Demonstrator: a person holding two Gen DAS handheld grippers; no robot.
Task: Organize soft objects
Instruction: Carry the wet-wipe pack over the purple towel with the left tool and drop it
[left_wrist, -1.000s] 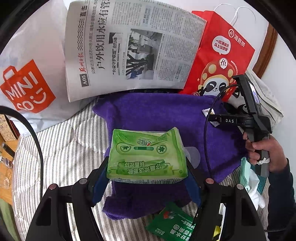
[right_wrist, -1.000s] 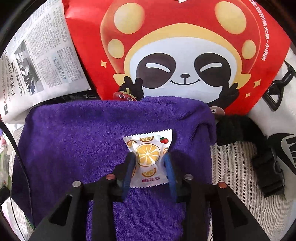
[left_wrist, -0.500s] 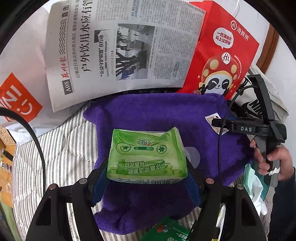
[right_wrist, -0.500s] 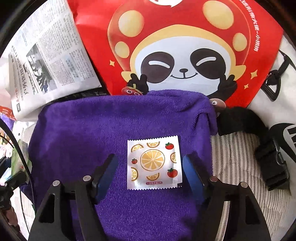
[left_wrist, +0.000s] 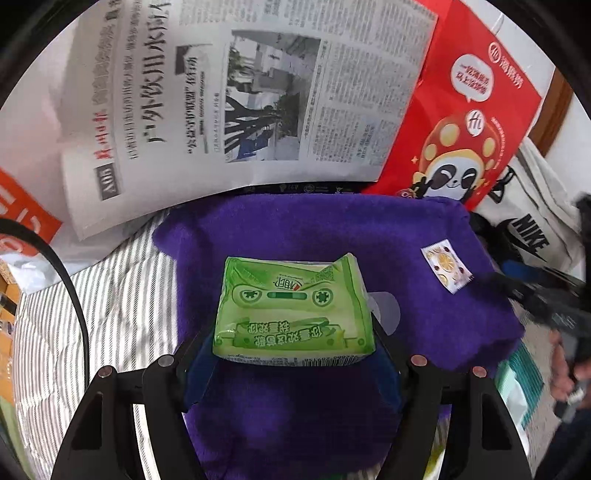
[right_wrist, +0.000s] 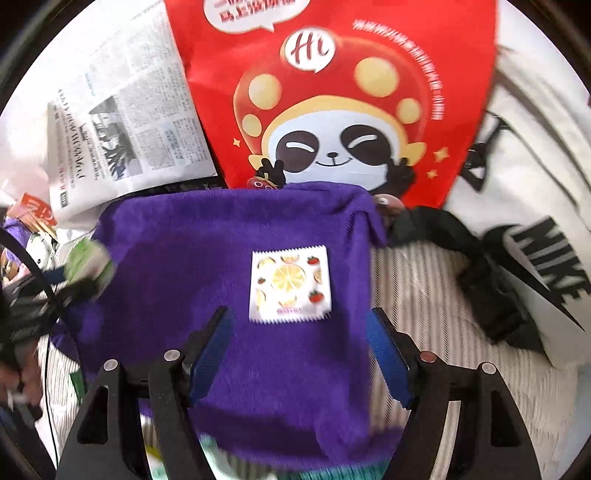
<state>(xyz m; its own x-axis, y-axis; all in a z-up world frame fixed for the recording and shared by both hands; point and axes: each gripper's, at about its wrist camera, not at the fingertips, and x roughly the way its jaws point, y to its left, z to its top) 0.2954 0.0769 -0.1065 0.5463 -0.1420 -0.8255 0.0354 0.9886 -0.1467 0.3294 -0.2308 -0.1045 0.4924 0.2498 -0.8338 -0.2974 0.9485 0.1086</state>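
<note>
i seem to be in a home, over a bed with striped bedding (left_wrist: 122, 295). a newspaper (left_wrist: 236, 99), a red shopping bag (right_wrist: 332, 103) and a nike tote (right_wrist: 535, 206) lie around.

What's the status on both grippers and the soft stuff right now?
Left gripper shut on green tissue pack. Right gripper open, off the fruit-print sachet lying flat on purple towel. Nothing blocking.
</note>
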